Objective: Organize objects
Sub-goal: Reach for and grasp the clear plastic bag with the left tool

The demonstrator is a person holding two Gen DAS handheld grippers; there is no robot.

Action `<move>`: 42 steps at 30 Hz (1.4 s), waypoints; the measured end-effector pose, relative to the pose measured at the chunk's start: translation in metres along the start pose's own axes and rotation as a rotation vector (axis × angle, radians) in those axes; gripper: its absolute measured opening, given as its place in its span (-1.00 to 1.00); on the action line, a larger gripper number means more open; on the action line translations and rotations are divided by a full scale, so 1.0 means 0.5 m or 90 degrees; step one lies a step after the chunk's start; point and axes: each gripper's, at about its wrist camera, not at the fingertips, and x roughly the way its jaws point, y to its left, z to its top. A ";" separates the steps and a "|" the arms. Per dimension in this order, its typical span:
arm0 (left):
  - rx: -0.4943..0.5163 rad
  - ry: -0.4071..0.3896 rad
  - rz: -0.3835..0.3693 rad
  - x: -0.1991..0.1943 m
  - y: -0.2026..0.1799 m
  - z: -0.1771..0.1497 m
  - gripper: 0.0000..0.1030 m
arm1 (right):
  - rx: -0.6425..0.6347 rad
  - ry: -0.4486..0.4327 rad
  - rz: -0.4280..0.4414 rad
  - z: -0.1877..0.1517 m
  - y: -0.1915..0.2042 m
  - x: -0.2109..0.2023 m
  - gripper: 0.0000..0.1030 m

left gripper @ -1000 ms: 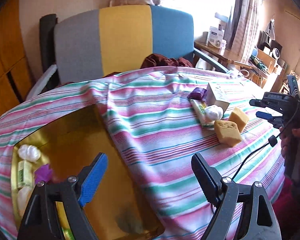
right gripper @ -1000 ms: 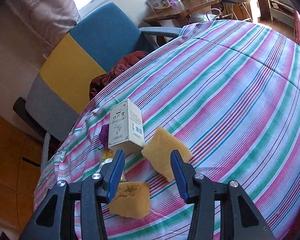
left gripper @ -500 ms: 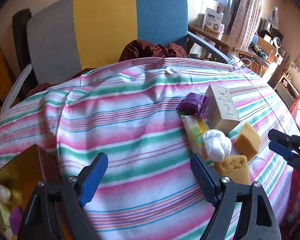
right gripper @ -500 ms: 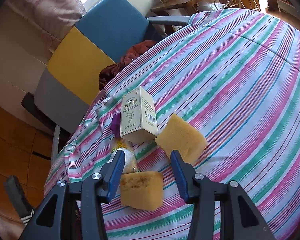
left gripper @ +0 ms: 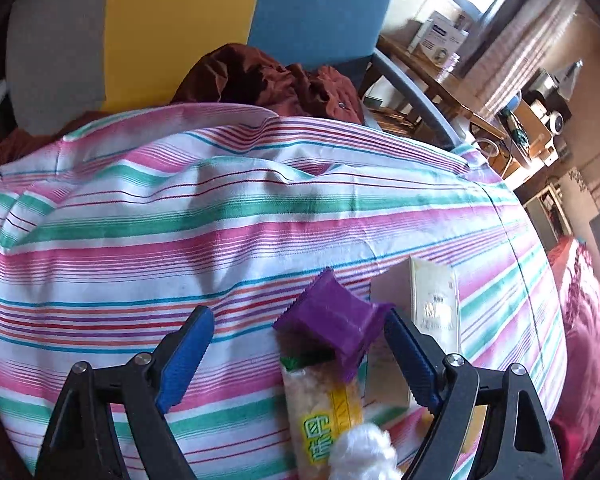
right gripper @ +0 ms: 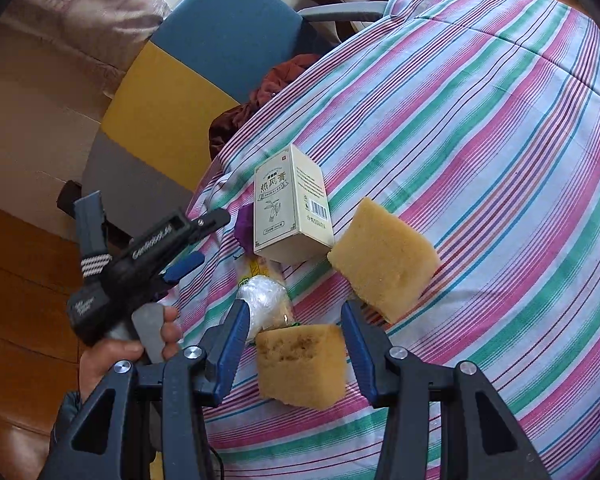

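You are holding the right gripper point(right gripper: 294, 354) wide around the near sponge point(right gripper: 302, 364) on the striped cloth point(right gripper: 480, 140); light and soft, it probably wants a mid-side pinch. The left gripper point(left gripper: 298, 354) is gaping beside the purple packet point(left gripper: 334, 322).

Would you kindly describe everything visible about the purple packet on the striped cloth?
The purple packet is a small, glossy, squarish wrapper with crimped, zigzag edges, apparently plastic film, and looks sealed. It lies tilted on the striped tablecloth, its near corner overlapping the top of the yellow snack packet, beside the cream box. It sits inside the open left tool, near its right finger; contact is unclear.
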 end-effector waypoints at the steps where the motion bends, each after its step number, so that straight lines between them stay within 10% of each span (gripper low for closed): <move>1: -0.022 0.006 0.000 0.014 0.003 0.010 0.70 | 0.001 0.003 0.001 0.000 -0.001 0.002 -0.07; 12: 0.053 0.039 0.074 0.043 0.006 -0.021 0.45 | 0.026 0.024 0.008 0.003 -0.019 0.011 -0.06; 17: 0.103 0.026 0.101 0.001 0.046 -0.069 -0.26 | 0.018 0.019 -0.004 0.003 -0.016 0.008 -0.06; 22: 0.119 0.022 0.101 -0.034 0.079 -0.126 -0.56 | 0.019 0.014 -0.033 0.006 -0.024 0.012 -0.06; 33: 0.157 0.032 0.081 -0.113 0.058 -0.277 -0.54 | 0.008 0.014 -0.070 0.007 -0.026 0.015 -0.06; 38: 0.220 -0.042 0.059 -0.169 -0.001 -0.285 0.18 | 0.010 0.008 -0.070 0.007 -0.028 0.010 -0.06; 42: 0.271 -0.061 0.050 -0.169 -0.045 -0.266 0.24 | 0.016 0.002 -0.061 0.011 -0.028 0.003 -0.06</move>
